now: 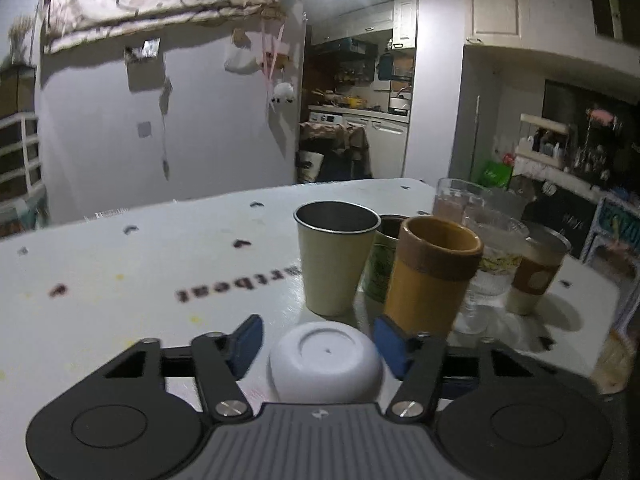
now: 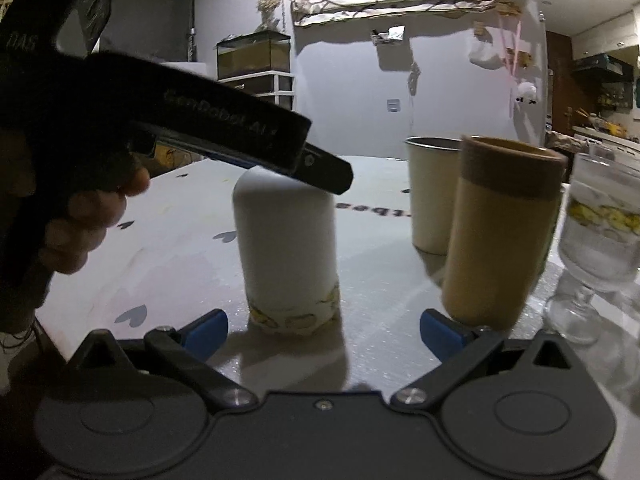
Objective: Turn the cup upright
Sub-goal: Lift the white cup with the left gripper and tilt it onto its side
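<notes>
left wrist: white cup (image 1: 326,360) upside down on bench (image 1: 120,280), base between released left claw (image 1: 320,346) pads; clench squarely below base | right wrist: right claw (image 2: 324,330) released, near cup rim; keep clear of brown cup (image 2: 500,232).

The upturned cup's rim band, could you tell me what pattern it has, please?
Yellow shapes on the white cup, clearest in the right wrist view.

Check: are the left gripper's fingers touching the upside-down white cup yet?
Apart. Left wrist view shows table gaps between both blue pads and the white cup; the left gripper straddles it, open.
</notes>
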{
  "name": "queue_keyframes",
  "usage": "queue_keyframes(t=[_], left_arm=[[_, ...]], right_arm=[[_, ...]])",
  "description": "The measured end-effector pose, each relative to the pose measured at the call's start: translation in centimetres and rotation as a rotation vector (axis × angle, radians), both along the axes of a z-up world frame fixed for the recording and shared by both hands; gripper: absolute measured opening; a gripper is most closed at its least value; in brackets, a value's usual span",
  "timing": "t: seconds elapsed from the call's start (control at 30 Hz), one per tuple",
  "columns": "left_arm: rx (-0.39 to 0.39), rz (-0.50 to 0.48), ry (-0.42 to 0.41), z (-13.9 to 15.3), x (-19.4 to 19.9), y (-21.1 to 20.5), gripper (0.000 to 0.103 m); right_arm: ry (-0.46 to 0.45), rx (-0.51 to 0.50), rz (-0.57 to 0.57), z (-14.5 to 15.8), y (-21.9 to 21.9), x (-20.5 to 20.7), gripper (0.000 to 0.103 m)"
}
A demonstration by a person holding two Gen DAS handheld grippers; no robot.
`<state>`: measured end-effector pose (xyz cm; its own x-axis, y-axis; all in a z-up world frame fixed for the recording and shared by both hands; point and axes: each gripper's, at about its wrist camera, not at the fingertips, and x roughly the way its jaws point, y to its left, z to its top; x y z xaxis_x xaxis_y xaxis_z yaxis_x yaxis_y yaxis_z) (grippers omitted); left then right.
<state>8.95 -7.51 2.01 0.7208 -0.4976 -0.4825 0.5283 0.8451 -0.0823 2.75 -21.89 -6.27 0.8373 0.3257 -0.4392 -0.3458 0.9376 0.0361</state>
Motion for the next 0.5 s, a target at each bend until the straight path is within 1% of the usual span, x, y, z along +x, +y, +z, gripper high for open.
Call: queue_keyframes(t=[0.13, 0.2, 0.33, 0.5], left_arm=[[-0.023, -0.018, 0.026, 0.2, -1.2, 1.3, 0.057], [-0.029, -0.018, 0.016, 0.5, -2.4, 2.2, 0.057], [-0.055, 0.004, 0.02, 0.7, -4.3, 4.2, 0.057], [-0.09, 0.035, 0.026, -0.1, -6.4, 6.1, 0.057]], right_arm=[[0.019, -0.008, -0.016, -0.3, 0.5, 0.8, 0.103], [0.025, -0.008, -0.026, -0.3, 0.6, 1.0, 0.103], [0.029, 0.001, -0.031, -0.4, 0.5, 0.7, 0.103], [0.027, 0.009, -0.051, -0.3, 0.3, 0.8, 0.103]])
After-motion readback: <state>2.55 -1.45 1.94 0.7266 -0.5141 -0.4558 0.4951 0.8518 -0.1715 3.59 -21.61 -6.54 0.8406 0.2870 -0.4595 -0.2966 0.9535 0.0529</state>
